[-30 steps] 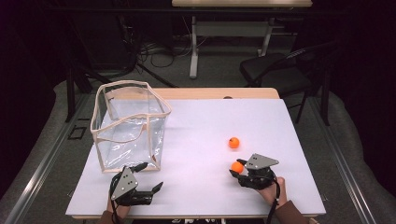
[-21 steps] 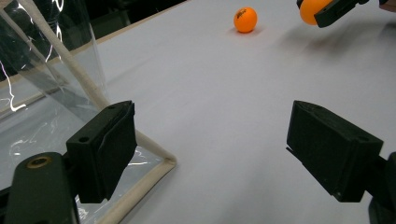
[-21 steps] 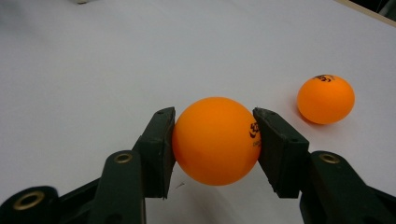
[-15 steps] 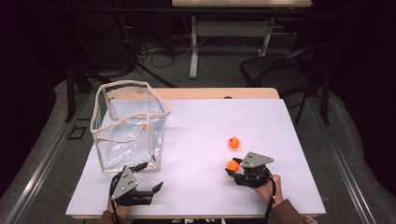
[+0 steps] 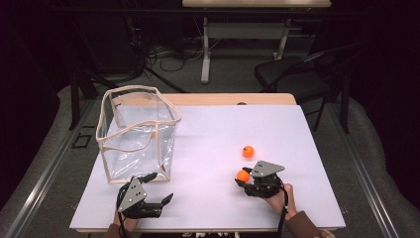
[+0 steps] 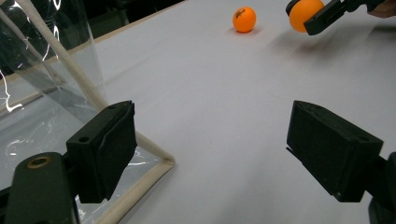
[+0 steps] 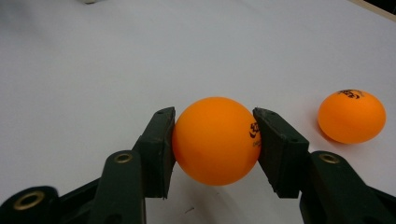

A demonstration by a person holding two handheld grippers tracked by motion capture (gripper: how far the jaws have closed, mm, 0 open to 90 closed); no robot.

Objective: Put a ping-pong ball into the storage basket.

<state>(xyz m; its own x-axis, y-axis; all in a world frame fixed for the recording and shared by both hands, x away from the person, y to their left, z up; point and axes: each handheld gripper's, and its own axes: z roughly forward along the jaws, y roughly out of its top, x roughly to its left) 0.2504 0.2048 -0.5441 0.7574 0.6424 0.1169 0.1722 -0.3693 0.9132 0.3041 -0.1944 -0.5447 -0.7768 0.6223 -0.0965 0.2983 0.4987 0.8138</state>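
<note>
Two orange balls (image 5: 242, 175) (image 5: 248, 151), one clear bag (image 5: 137, 133)

one orange ball (image 7: 215, 140) sits clamped between two black pads; its twin (image 7: 351, 116) rests nearby on the white bench (image 5: 208, 144).

In the right gripper view the held ball (image 7: 215, 140) hides the worktop (image 7: 93, 60) right behind it, its print is too small to read, and the far ball's (image 7: 352, 115) print is blurred.
</note>
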